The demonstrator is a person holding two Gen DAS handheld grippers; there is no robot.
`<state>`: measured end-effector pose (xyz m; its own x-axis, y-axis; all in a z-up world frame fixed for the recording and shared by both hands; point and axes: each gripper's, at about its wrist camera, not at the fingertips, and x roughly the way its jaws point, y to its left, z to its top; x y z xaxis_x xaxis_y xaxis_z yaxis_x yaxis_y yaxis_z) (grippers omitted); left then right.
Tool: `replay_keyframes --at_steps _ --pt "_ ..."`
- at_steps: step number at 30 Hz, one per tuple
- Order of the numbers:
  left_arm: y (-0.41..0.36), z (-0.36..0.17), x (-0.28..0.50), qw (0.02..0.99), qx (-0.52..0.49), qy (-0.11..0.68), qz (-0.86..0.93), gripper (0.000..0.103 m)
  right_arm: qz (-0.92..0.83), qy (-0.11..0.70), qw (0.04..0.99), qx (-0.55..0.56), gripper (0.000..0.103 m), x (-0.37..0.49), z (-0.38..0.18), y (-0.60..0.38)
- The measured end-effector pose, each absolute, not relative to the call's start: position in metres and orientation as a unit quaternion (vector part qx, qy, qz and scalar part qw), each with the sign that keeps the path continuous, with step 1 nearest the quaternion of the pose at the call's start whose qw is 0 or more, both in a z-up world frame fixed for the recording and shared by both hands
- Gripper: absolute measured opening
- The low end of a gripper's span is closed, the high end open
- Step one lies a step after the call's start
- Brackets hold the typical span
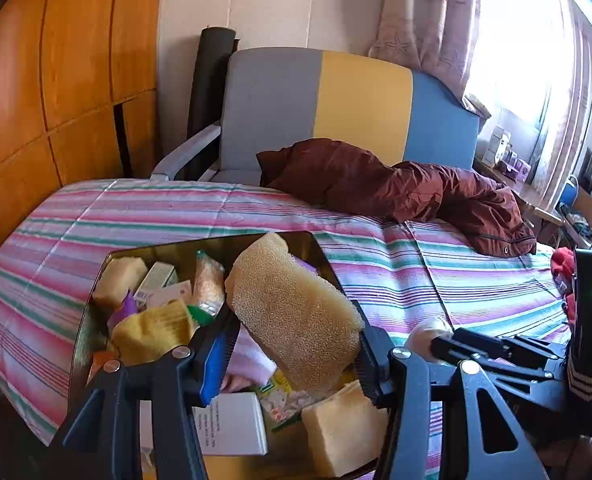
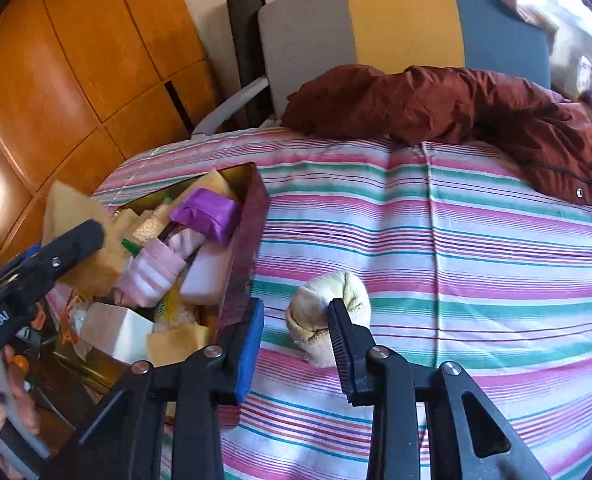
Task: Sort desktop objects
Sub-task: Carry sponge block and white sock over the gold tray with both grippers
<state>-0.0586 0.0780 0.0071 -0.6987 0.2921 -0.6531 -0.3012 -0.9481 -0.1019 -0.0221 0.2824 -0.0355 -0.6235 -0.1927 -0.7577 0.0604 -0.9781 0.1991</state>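
Observation:
In the left wrist view my left gripper [image 1: 292, 350] is shut on a big tan sponge [image 1: 292, 308], held tilted over a gold tin box [image 1: 96, 280] crammed with small items. In the right wrist view my right gripper [image 2: 296, 322] is shut, its jaws narrower than the cream rolled sock [image 2: 315, 300] on the striped sheet just past the fingertips. The black right fingertip overlaps the sock. Sheet shows between the blue left pad and the sock, and nothing is pinched. The same cream sock [image 1: 425, 330] sits at the tip of the right gripper [image 1: 479, 346].
The box [image 2: 252, 224] holds a purple packet [image 2: 208, 212], a pink striped sock [image 2: 156, 276], foam blocks and cartons. A dark red jacket [image 2: 455, 100] lies at the far side of the bed, with a chair behind it. A wooden wardrobe stands on the left. A person's hand [image 2: 12, 392] grips the left tool.

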Motion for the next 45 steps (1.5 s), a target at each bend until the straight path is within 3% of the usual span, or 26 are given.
replay_keyframes --at_steps 4,6,10,12,19,29,45 --pt "0.071 0.002 -0.056 0.162 -0.357 -0.003 0.920 0.054 -0.893 -0.107 0.037 0.435 0.034 -0.019 -0.041 0.304" --pt "0.071 0.000 -0.054 0.165 -0.359 -0.003 0.919 0.054 -0.887 -0.125 0.035 0.444 0.051 -0.021 -0.047 0.314" --pt "0.075 -0.004 -0.052 0.171 -0.364 -0.001 0.916 0.054 -0.880 -0.142 0.059 0.449 0.061 -0.028 -0.052 0.313" --pt "0.077 -0.006 -0.051 0.173 -0.365 0.000 0.915 0.054 -0.878 -0.133 0.065 0.455 0.074 -0.035 -0.057 0.306" --pt "0.079 -0.013 -0.048 0.176 -0.373 0.005 0.911 0.054 -0.863 -0.152 0.097 0.472 0.074 -0.059 -0.078 0.290" --pt "0.068 -0.012 -0.047 0.164 -0.372 0.000 0.914 0.054 -0.875 -0.101 0.098 0.464 0.055 -0.065 -0.074 0.278" --pt "0.037 0.004 -0.057 0.117 -0.355 0.008 0.928 0.055 -0.898 -0.060 0.179 0.398 0.056 -0.023 -0.005 0.227"
